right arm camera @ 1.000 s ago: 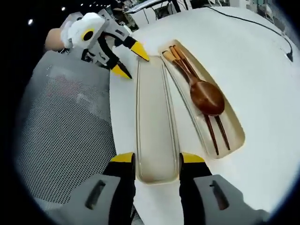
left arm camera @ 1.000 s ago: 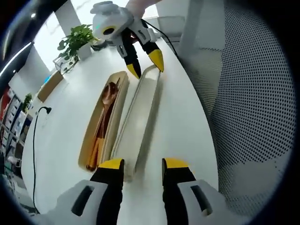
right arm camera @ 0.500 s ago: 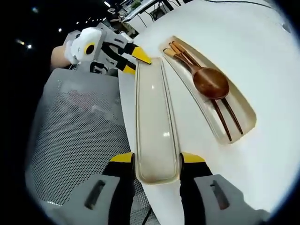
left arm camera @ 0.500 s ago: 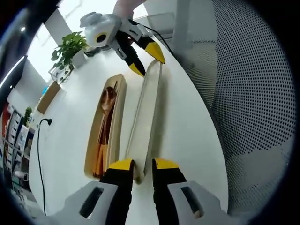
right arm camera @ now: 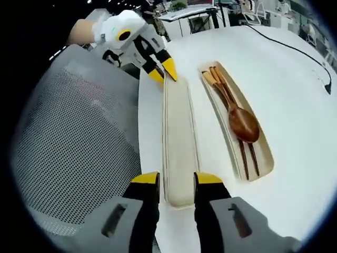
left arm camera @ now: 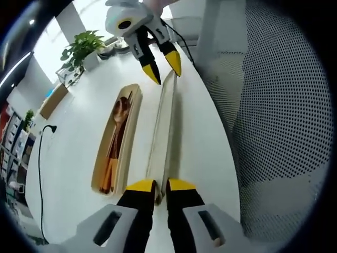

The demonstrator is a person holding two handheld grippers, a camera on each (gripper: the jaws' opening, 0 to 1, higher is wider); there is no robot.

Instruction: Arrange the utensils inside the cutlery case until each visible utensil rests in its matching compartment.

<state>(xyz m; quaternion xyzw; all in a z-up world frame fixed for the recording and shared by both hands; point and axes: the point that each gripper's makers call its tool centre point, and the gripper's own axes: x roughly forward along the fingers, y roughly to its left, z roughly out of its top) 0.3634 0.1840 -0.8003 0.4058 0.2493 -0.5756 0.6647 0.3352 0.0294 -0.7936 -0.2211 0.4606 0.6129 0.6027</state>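
I hold the long pale lid [left arm camera: 164,132] of the cutlery case by both ends. My left gripper [left arm camera: 160,185] has its jaws clenched on the near end of the lid in the left gripper view, yellow tips pressed to either side of the thin edge, and the lid looks tipped up on its long edge there. My right gripper [right arm camera: 177,179] has its jaws around the other end, tips touching or nearly touching both sides of the rim; from the right gripper view the lid [right arm camera: 179,142] shows its broad inner face, narrow and empty.

Just beside the lid, running alongside it on the white tabletop [left arm camera: 73,132], lies the tray [left arm camera: 100,176] of the case, beige and long with rounded ends. Inside it rest a wooden spoon [right arm camera: 243,122], bowl dark brown and glossy, and wooden chopsticks [right arm camera: 251,156] lying along the same length, their thin tips showing past the spoon bowl. In the left gripper view the spoon [left arm camera: 122,108] and chopsticks [left arm camera: 108,168] look paler and orange-brown. All lie in the one trough; I cannot tell any dividers.

A grey mesh chair back [left arm camera: 279,105] stands right at the tabletop's edge beside the lid. At the far side of the tabletop sits a potted plant [left arm camera: 84,47], and a black cable [left arm camera: 42,158] trails along the surface.
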